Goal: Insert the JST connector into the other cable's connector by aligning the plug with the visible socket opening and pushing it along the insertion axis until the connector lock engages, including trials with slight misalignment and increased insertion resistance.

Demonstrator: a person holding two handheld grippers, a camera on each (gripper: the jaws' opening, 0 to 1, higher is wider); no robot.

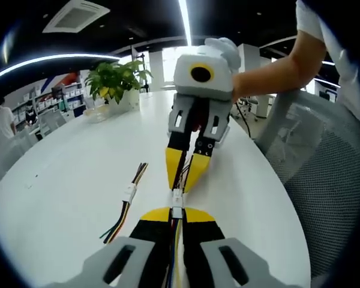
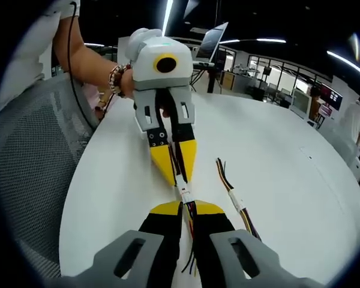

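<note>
My left gripper is shut on a bundle of coloured wires just behind a small white JST connector. Facing it tip to tip, my right gripper is shut on the other cable, whose white connector meets the first one end to end above the white table. In the right gripper view, my right gripper holds its wires below the white connector pair, and the left gripper pinches the far side. How deep the plug sits is too small to tell.
A spare cable with a white connector lies on the table beside the grippers. A potted plant stands at the far edge. A grey mesh chair is at the table's side. A person's arm holds the right gripper.
</note>
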